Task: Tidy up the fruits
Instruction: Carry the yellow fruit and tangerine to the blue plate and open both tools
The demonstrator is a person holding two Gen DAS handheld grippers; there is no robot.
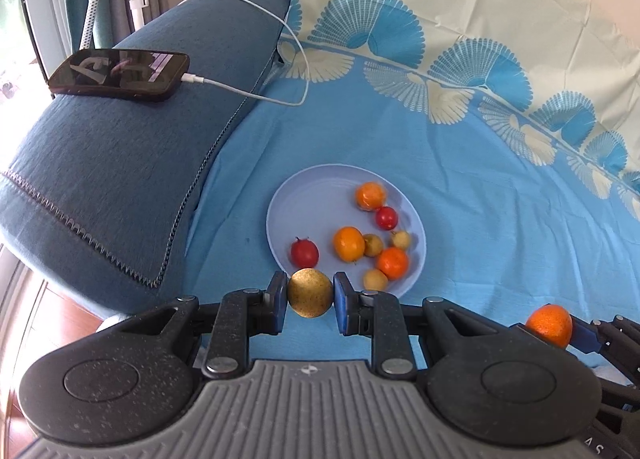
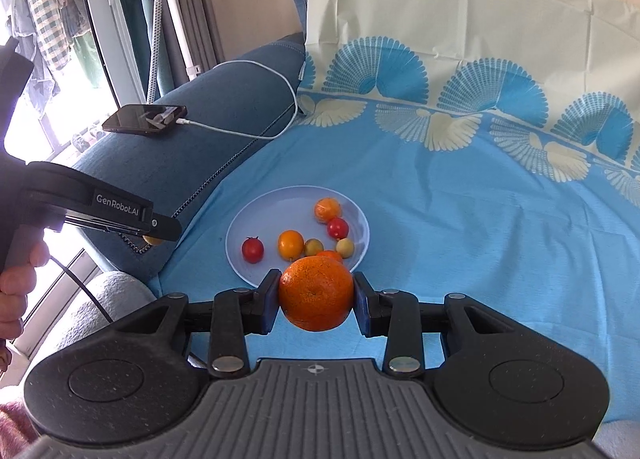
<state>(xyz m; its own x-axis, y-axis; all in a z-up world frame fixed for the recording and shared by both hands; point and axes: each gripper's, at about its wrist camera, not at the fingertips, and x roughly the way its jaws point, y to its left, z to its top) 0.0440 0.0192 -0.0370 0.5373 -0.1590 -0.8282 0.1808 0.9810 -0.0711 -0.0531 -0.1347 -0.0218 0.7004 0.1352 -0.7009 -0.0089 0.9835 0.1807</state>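
Both grippers loaded; the plate [image 1: 304, 195] lies ahead of each, on the blue patterned cloth [image 1: 460, 187] that covers the seat.

Left gripper [image 1: 310, 298]: jaws closed to the width of a small round golden-brown fruit [image 1: 310, 297], speckled skin, species not clear to me. Both blue pads touch its sides. The plate's near rim sits just beyond the fingertips, slightly to the right of the gripper's axis. A short forward carry should put the fruit over the plate.

Right gripper [image 2: 316, 293]: jaws set wider, clamped on an orange [image 2: 316, 293] that fills the gap. The plate lies ahead and a little left of it. In the left wrist view this gripper appears at the lower right, further back from the plate. I judge the left the nearer.

On the plate: two red cherry tomatoes [image 1: 305, 252], three small oranges [image 1: 349, 244], and three small yellowish fruits [image 1: 375, 279]. These crowd the right half; the left and far parts are bare, so that is where I would aim.

Neither held fruit has a long axis, so release angle should not matter, but rolling might.

Off task: a phone [image 1: 120, 73] on a white charging cable [image 1: 296, 47] rests on the sofa arm [image 1: 100, 179], well apart from the plate.
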